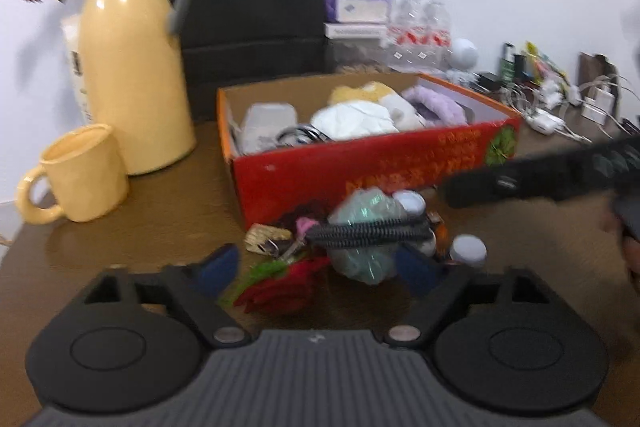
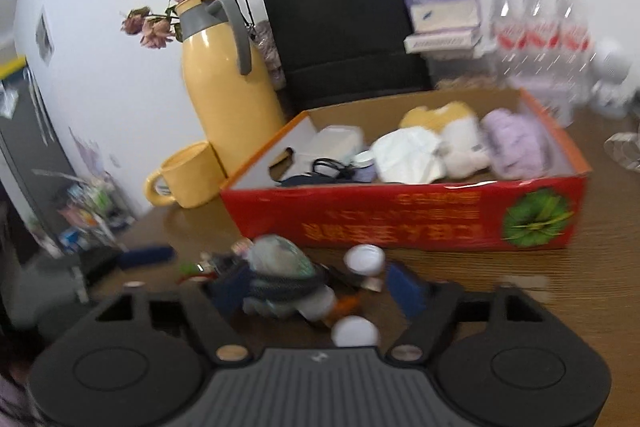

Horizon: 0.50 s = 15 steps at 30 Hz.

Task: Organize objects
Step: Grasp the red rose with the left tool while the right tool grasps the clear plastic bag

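Brown wooden surface [image 1: 168, 219] carrying a red cardboard box [image 1: 360, 171], open on top, with white, yellow and purple soft things inside. Just in front of the box, a small heap [image 1: 360, 235]: a crumpled clear bag, a black coiled cord, white-capped bottles, a red flower. Left gripper [image 1: 316, 267] low behind the heap, blue-tipped fingers apart, nothing clamped between them. Right gripper [image 2: 316, 291] likewise near the heap, fingers apart, bag and cord lying between them; contact too blurred to tell. Left of the box, a yellow jug [image 1: 132, 59] and a yellow mug [image 1: 80, 175]. Seen from the left wrist only: chargers and cables [image 1: 560, 107] far right. Seen from the right wrist only: a dark cabinet [image 2: 28, 155] at the far left.
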Each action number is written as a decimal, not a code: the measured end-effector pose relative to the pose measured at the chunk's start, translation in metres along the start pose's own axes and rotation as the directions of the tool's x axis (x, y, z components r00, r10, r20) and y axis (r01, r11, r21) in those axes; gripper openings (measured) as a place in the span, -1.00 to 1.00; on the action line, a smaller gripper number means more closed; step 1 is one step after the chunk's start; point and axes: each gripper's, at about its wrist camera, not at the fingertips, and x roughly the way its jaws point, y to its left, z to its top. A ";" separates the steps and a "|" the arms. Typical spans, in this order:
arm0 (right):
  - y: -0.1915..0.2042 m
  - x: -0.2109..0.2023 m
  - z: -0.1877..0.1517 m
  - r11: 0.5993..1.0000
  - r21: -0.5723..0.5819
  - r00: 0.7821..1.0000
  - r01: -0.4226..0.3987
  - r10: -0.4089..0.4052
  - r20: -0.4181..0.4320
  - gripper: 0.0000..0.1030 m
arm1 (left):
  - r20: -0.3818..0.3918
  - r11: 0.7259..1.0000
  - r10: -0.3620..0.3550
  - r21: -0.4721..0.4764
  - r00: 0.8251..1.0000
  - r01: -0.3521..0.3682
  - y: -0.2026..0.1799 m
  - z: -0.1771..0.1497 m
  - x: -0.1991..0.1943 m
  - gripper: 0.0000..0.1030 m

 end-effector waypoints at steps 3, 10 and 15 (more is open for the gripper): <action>0.008 0.031 0.006 0.999 -0.014 0.997 -0.039 0.038 -0.066 0.57 | -0.030 0.999 0.026 0.024 0.999 -0.025 0.002 -0.002 0.006 0.08; 0.010 0.055 0.004 0.991 0.095 0.980 -0.095 0.110 -0.163 0.30 | -0.020 0.998 0.057 -0.008 0.998 -0.058 0.003 -0.012 -0.021 -0.45; 0.023 -0.008 -0.015 0.999 -0.005 0.996 -0.052 0.051 -0.075 0.28 | 0.003 0.999 0.047 0.025 0.999 -0.047 -0.027 -0.041 -0.067 -0.45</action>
